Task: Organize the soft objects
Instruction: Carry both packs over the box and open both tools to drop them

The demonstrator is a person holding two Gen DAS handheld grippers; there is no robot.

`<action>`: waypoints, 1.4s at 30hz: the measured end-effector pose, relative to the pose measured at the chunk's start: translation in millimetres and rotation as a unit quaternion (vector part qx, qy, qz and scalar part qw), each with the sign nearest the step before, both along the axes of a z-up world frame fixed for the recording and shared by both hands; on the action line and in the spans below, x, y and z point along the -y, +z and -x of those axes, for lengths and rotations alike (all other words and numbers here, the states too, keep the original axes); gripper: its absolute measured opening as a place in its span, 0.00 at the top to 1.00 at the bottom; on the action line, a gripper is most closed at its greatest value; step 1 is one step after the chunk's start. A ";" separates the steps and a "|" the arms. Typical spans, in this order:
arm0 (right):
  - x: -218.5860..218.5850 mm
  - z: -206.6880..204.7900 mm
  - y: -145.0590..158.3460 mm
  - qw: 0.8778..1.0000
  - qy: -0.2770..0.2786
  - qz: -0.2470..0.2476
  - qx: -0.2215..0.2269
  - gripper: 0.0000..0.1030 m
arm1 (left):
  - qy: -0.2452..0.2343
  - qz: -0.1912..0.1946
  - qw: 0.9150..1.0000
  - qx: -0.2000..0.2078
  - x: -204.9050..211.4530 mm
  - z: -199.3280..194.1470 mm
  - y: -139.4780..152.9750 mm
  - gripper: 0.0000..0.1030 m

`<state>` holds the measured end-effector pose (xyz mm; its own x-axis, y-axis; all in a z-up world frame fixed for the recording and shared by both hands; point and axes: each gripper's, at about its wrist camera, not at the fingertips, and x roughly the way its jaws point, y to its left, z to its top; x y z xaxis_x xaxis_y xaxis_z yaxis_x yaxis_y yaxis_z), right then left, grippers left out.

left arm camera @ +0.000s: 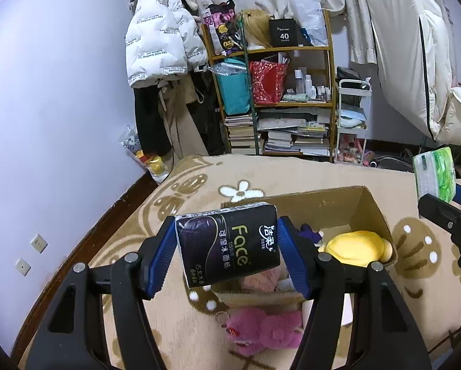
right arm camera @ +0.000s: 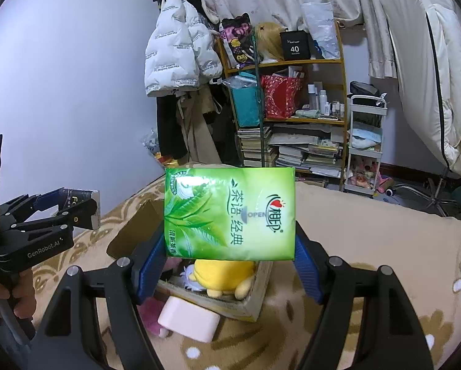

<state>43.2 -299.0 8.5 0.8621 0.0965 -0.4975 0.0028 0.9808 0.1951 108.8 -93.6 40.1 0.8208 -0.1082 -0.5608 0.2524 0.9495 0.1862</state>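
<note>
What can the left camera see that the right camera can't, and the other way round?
Only the left wrist view shows the front of the black tissue pack with its "Face" label, squeezed by the left gripper, and the white flower woven into the rug.

Only the right wrist view shows the front of the green tissue pack in the right gripper, plus a pale pink block beside the box.

Both show the cardboard box, the yellow plush toy inside it, and the bookshelf.

Black tissue pack [left arm camera: 227,243] and green pack [right arm camera: 230,214] held above box [left arm camera: 375,212], perhaps cardboard
</note>
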 end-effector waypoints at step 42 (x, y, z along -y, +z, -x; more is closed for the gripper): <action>-28.1 -42.1 -66.4 0.997 0.037 0.010 -0.068 0.24 | -0.021 0.038 0.993 -0.108 -2.6 -56.8 -72.3 0.36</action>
<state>85.3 -270.9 -57.9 0.7778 0.1469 -0.6111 -0.0456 0.9829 0.1782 165.6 -91.0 -32.1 0.6765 -0.1888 -0.7118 0.3185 0.9465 0.0517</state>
